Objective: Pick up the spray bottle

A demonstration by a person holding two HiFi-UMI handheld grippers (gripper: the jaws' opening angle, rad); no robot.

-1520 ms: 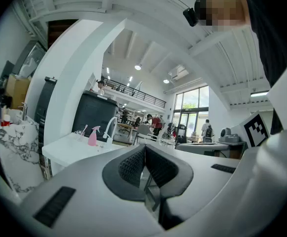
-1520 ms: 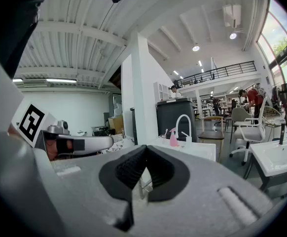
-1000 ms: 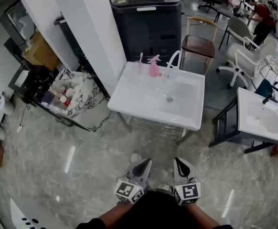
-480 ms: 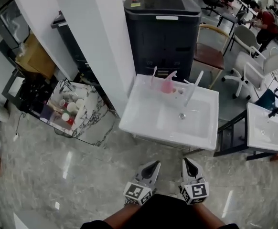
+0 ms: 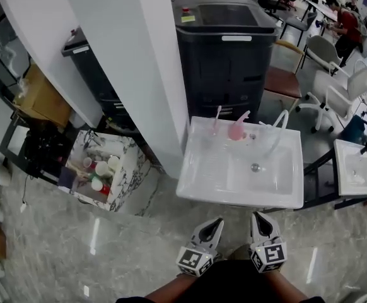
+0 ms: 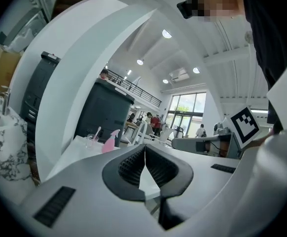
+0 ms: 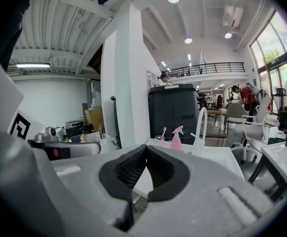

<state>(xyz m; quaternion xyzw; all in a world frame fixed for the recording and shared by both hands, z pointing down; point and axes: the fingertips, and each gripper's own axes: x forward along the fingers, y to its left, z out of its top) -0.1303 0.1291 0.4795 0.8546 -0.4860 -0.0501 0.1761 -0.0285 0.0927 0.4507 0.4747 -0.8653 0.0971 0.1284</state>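
**A:** Where does the spray bottle stand?

**B:** It is upright on the far rim of the white sink. A clear cup is just to its left and the white tap is to its right. Both tools are at the near edge of the sink, well apart from it.

**A:** And what state are the tools in?

**B:** The left tool is clenched, its ribbed pads meeting at the tips with nothing between them. The right tool is the same, clenched and empty.

**A:** So how should this reach go?

**B:** I'd pick one tool and release its jaws well before it arrives, wide enough for the bottle's body. Carry it across the basin and take the body below the trigger head from the near side. The cup and tap stand close, so the line in needs to be straight. The bottle looks light, and a nudge could tip it off the far rim.

**A:** What does each view add?

**B:** The head view shows the layout from above: the bottle's spot on the rim, its neighbours, and the large dark unit behind the sink. It doesn't show the pads meeting, and only the two gripper views do. They also show the bottle side-on, a little right of the jaw line in the right gripper view and left of it in the left gripper view.
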